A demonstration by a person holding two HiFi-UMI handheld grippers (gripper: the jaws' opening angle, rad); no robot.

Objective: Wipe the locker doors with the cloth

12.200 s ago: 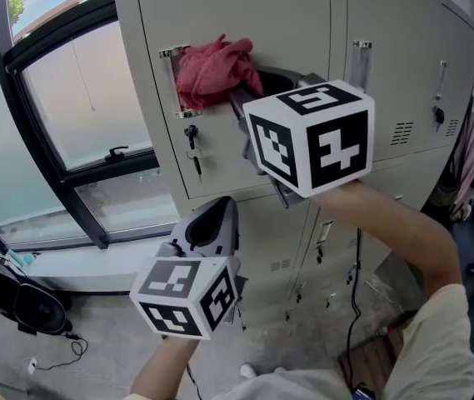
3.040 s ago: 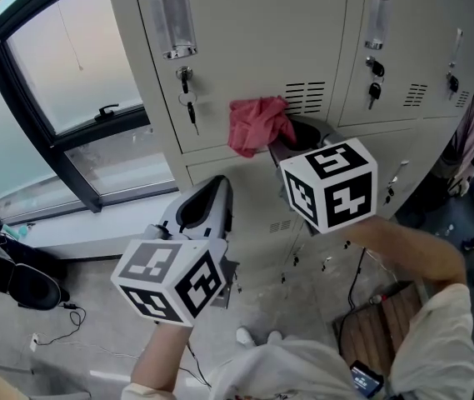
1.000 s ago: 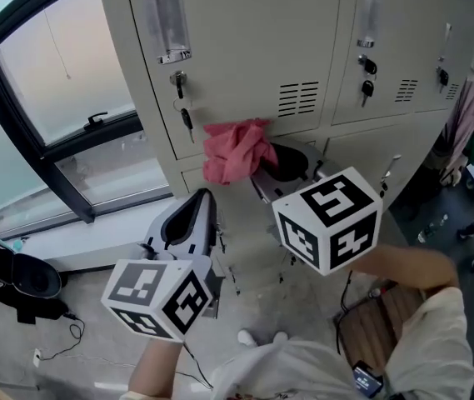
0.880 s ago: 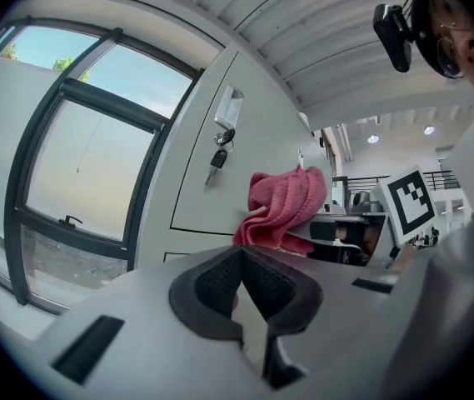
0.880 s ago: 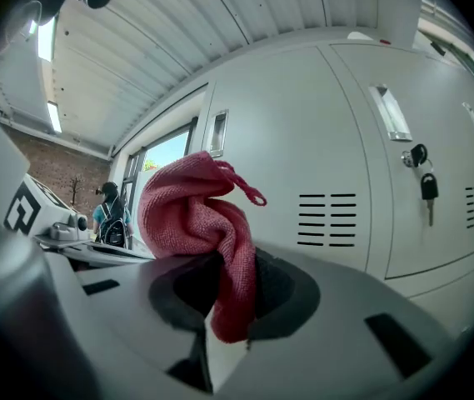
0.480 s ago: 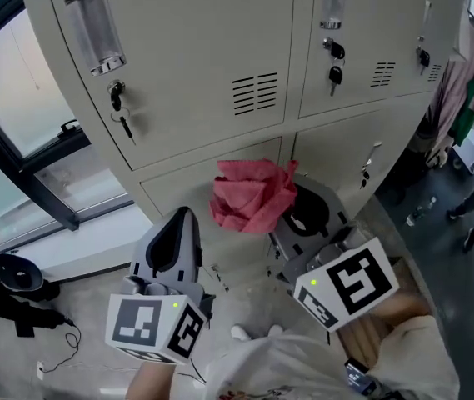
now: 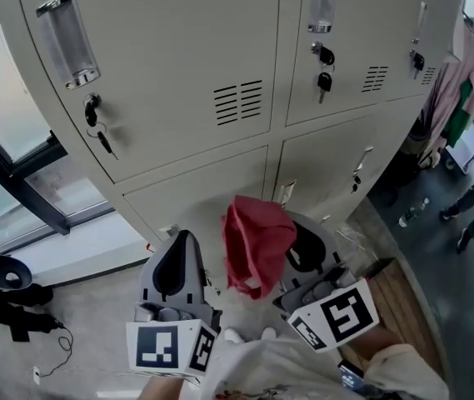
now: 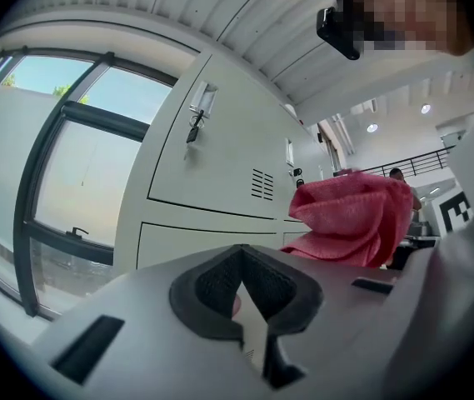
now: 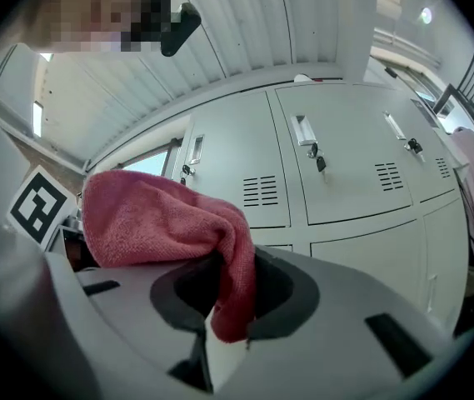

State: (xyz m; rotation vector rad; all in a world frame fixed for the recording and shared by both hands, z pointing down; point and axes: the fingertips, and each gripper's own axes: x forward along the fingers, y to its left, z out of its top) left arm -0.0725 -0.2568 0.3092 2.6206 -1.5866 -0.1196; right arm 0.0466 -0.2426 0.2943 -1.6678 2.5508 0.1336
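The cloth (image 7: pixel 256 250) is a red-pink, nubby-textured fabric, crumpled into a loose bundle with rounded folds. It is gripped in the right gripper (image 7: pixel 293 247). In the right gripper view the two dark jaw pads are closed on a narrow fold of the cloth (image 9: pixel 157 222). The bulk of the fabric mounds above and to the left of the jaws, and a short tail hangs below the pinch point. In the head view the bundle droops from the jaws toward the left, with its lower edge hanging free. It lies in front of the lower locker doors (image 7: pixel 207 192); contact with the door surface cannot be determined. The left gripper (image 7: pixel 178 242) is held just to the left of the cloth and apart from it. In the left gripper view its jaws (image 8: pixel 241 283) are brought together with nothing clamped between them, and the cloth (image 8: pixel 355 220) appears beyond them to the right. The locker doors are pale beige metal. The upper doors carry vent slots (image 7: pixel 238 102) and keys (image 7: pixel 97 115) hanging in the locks. A dark window frame (image 7: pixel 22 192) stands to the left of the lockers.
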